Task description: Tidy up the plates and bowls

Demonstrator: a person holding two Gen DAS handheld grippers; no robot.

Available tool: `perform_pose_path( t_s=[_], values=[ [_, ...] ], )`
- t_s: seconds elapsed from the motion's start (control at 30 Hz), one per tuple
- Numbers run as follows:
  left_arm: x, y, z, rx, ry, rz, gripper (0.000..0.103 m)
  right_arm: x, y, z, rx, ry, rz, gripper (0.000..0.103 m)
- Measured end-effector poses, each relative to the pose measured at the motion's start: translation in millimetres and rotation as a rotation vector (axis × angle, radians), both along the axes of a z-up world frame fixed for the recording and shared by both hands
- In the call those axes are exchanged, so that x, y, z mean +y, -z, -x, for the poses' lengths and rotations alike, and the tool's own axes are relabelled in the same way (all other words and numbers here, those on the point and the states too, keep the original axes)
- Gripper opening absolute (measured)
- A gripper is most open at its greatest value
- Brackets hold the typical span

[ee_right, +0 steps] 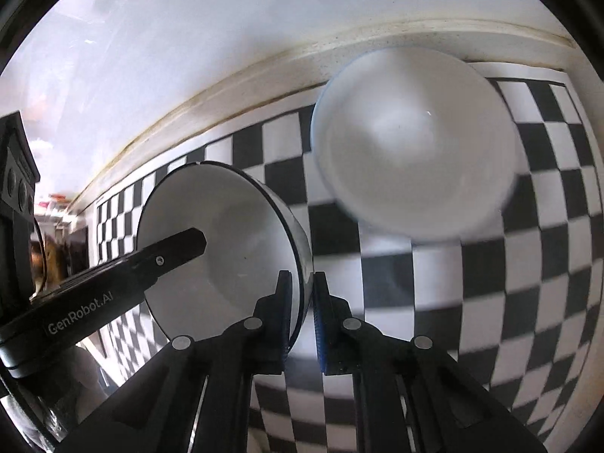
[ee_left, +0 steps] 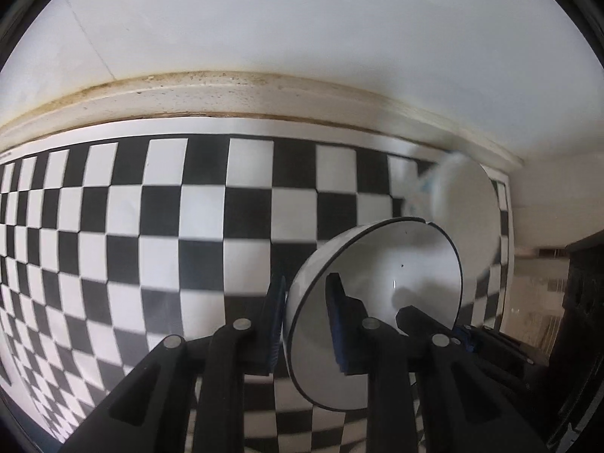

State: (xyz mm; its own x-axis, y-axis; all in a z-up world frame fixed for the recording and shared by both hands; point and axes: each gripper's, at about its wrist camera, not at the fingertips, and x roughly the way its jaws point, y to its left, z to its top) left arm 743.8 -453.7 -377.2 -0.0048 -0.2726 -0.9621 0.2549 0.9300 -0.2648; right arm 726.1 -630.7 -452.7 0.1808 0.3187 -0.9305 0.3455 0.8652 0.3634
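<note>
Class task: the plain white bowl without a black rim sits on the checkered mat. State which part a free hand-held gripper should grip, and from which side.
Grip the plain white bowl by its thin rim, one finger inside and one outside, coming from above at the near edge. Its round, smooth wall looks too wide to span, and its opening faces up on the checkered mat. The black-rimmed bowl is already pinched this way.

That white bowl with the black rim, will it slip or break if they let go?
Probably both. The black-rimmed bowl looks glossy and hard, so likely slippery and breakable. Both the left hand-held gripper and right hand-held gripper pinch only its thin rim, tilted, so it may swing.
</note>
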Motion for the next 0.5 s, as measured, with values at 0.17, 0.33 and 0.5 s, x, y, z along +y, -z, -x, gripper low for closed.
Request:
perform_pose_path(
  t_s=[0.17, 0.33, 0.5],
  values=[
    [-6, -31, 43, -0.016, 0.047, 0.009, 0.019, 6, -33, 49, -0.026, 0.024, -0.011, 0.012],
    [-10, -57, 87, -0.031, 0.104, 0.017, 0.019, 10, -62, 98, -0.051, 0.053, -0.004, 0.012],
    [-9, -77, 129, -0.034, 0.172, 0.015, 0.019, -3, -92, 164, -0.071, 0.075, 0.015, 0.012]
  ],
)
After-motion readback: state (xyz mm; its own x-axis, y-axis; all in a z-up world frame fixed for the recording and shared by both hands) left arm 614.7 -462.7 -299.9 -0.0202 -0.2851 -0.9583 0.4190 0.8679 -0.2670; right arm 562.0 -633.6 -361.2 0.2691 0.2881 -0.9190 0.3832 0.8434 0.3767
